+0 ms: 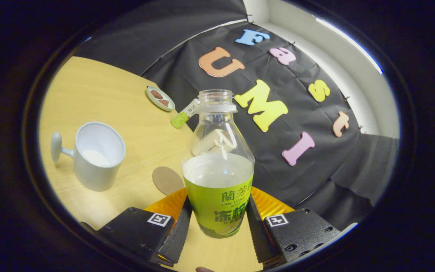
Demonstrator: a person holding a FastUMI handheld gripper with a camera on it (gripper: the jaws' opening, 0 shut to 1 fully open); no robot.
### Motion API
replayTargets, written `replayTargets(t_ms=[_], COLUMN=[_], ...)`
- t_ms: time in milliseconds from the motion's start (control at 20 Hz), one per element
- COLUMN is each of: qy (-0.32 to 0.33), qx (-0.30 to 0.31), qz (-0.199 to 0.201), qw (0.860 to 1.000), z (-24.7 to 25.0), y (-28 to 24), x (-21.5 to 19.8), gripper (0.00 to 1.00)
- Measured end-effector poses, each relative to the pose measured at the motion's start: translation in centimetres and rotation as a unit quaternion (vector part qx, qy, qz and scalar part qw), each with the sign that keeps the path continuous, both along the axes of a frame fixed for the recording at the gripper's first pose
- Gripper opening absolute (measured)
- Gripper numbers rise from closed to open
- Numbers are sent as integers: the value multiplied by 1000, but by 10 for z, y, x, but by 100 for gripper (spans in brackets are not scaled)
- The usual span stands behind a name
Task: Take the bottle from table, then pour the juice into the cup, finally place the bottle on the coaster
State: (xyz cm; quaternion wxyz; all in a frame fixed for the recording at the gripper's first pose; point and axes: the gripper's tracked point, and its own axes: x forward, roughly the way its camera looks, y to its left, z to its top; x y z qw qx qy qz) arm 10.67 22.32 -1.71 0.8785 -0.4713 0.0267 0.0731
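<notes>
Between the two fingers of the gripper stood a clear plastic juice bottle, gripped on both sides at its green label, with each finger pressed against the label's flank. The jaws were therefore closed to the width of the bottle's lower body. The bottle was uncapped, its open neck uppermost, and a pale cloudy liquid filled it to roughly the top of the label; the shoulder above was clear. A torn strip of label hung out from the neck ring toward the cup side. The whole scene appeared tilted, with the wooden table sloping away beneath the bottle.

On the table, well to one side of the bottle and ahead of the fingers, sat a white cup with its mouth turned toward the camera and a round knobbed handle on its far side; a little whitish liquid lay in its bottom. A brown round coaster lay flat between the cup and the bottle, just beside the bottle's base as seen from here. Beyond both, near the table's far edge, lay a small oval dish with brown contents. Whether the bottle touched the table could not be told.
</notes>
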Motion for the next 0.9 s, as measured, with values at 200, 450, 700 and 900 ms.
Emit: replayTargets(t_ms=[200,450,700,900], qy=[-44,-92,-137,-155], qx=[-76,-152,-208,-237], qz=[5,4,5,9], qw=[996,984,968,959], z=[6,14,28,33], y=[7,7,6,9], x=[-3,-2,-8,-12], gripper=[77,77,77,77])
